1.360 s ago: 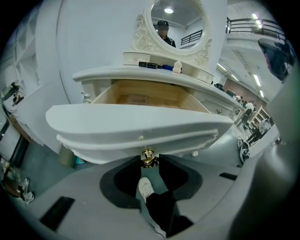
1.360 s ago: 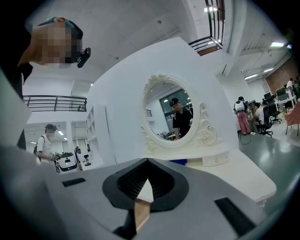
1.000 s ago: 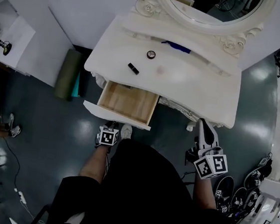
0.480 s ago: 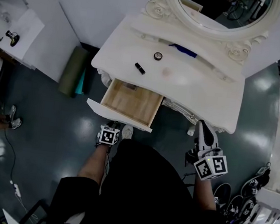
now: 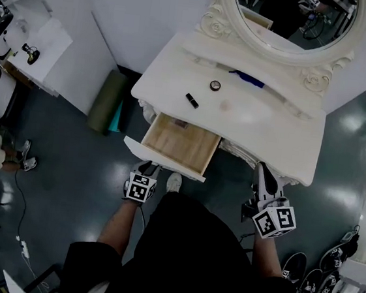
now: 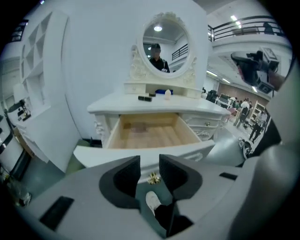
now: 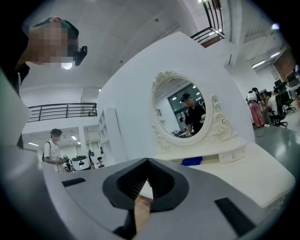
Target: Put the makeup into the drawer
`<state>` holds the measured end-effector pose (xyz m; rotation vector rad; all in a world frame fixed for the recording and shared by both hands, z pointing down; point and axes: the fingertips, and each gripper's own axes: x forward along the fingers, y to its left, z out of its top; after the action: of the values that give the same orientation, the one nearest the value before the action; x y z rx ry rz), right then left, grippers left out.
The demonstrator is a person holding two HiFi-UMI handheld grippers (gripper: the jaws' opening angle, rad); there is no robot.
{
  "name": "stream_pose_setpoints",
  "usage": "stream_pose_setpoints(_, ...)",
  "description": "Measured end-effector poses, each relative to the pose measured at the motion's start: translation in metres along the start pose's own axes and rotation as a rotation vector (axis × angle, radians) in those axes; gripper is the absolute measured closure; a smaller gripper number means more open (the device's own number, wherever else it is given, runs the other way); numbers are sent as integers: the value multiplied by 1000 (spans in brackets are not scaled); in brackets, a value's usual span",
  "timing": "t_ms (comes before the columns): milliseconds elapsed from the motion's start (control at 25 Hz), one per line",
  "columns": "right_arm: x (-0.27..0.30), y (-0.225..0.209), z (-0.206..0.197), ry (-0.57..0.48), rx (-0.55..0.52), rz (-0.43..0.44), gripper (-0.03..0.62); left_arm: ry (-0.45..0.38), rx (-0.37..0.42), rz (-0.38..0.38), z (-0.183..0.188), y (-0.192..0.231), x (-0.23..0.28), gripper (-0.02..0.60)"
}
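- The drawer [image 5: 182,144] is standing open, so the opening step seems done. The makeup is lying on the vanity top [image 5: 270,129]: a black tube [image 5: 191,100] and a round compact [image 5: 215,85].
- The left gripper [image 6: 150,165] is hovering before the drawer front, jaws apart on nothing. The right gripper [image 7: 146,180] is waiting with jaws together (empty).
- Next is probably reaching over the drawer for the tube.
- No brand or writing is showing legibly.

A black garment [image 5: 190,255] and a white shoe [image 5: 174,182] are worn. The left gripper [image 5: 146,167] and the right gripper [image 5: 263,168] are moulded in light grey, lined with dark pads [image 6: 123,177] and capped by cubes [image 5: 140,188] printed with black-and-white square markers.
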<state>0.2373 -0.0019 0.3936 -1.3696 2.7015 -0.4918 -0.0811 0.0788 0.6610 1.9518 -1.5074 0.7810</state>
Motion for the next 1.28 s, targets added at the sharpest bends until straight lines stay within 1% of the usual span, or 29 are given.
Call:
stream_pose_setpoints(160, 6, -1, 4, -6, -4, 14, 572, -134, 64, 20, 60, 3, -30, 467)
stream_pose_setpoints(240, 8, -3, 8, -15, -4, 14, 572, -208, 70, 24, 91, 3, -46, 488)
stream_pose_setpoints(480, 10, -11, 14, -32, 1, 1, 572, -460, -32, -23, 178, -17, -91, 515)
stream_pose_setpoints(600, 9, -18, 13, -31, 0, -8, 572, -584, -41, -41, 215, -31, -114, 535)
stream_pose_setpoints(720, 9, -21, 9, -26, 7, -18, 572, -668, -38, -51, 236, -39, -131, 545)
stream_pose_setpoints(840, 13, -23, 5, -23, 8, -20, 572, -713, -34, -46, 243, -40, -140, 560)
stream_pose_setpoints(1000, 19, -29, 3, -13, -2, -22, 572, -723, -21, -40, 246, -40, -138, 561)
stream_pose_setpoints(1160, 30, -30, 3, 0, -9, -19, 572, -738, -71, -58, 248, -32, -134, 561)
stream_pose_setpoints(1280, 42, -31, -1, 21, -22, -14, 572, -733, -80, -56, 248, -27, -128, 561)
